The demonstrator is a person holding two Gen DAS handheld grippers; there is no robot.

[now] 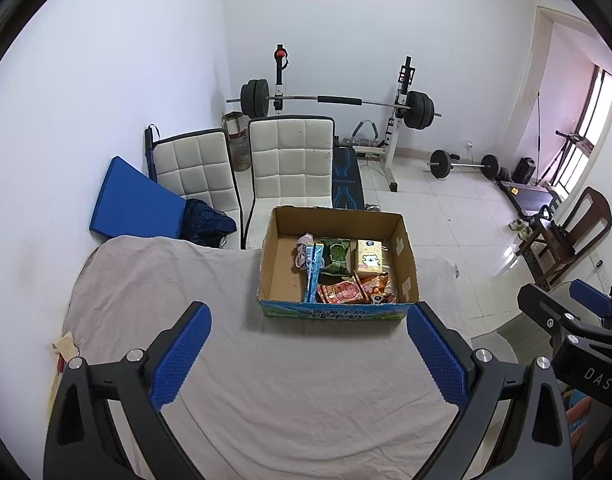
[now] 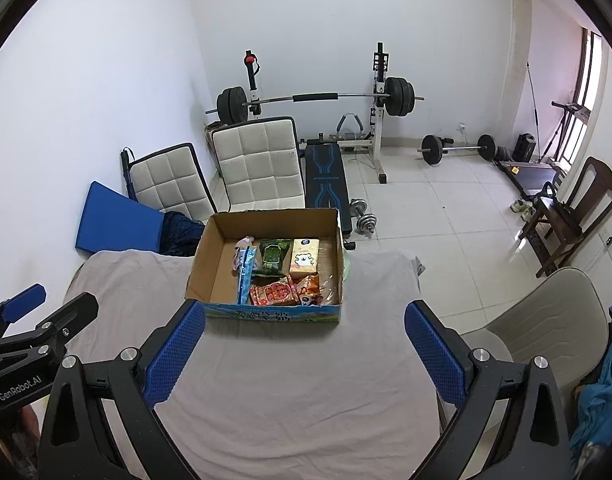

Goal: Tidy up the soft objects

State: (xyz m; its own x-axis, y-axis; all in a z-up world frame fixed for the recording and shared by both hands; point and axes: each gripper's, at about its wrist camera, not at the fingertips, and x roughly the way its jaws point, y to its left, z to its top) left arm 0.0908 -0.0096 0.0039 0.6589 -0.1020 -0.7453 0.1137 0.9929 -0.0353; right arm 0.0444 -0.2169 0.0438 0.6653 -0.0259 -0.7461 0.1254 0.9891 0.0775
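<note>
Soft packets [image 1: 347, 270] all lay inside the cardboard box [image 1: 405, 258], cloth-covered counter [image 1: 266, 360] bare; left gripper [image 1: 309, 354] and right gripper [image 2: 305, 350] fingers apart, empty, so sorting looked finished.

- A spare room at home is serving as a gym: a barbell rack [image 2: 313, 98] is standing against the white wall.
- Padded chairs [image 2: 258, 164] are crowding a cloth-covered table [image 2: 290, 380].

The cardboard box [image 1: 405, 240] near wall hides the lower snack packets [image 1: 347, 292]; their print is too small to read
</note>
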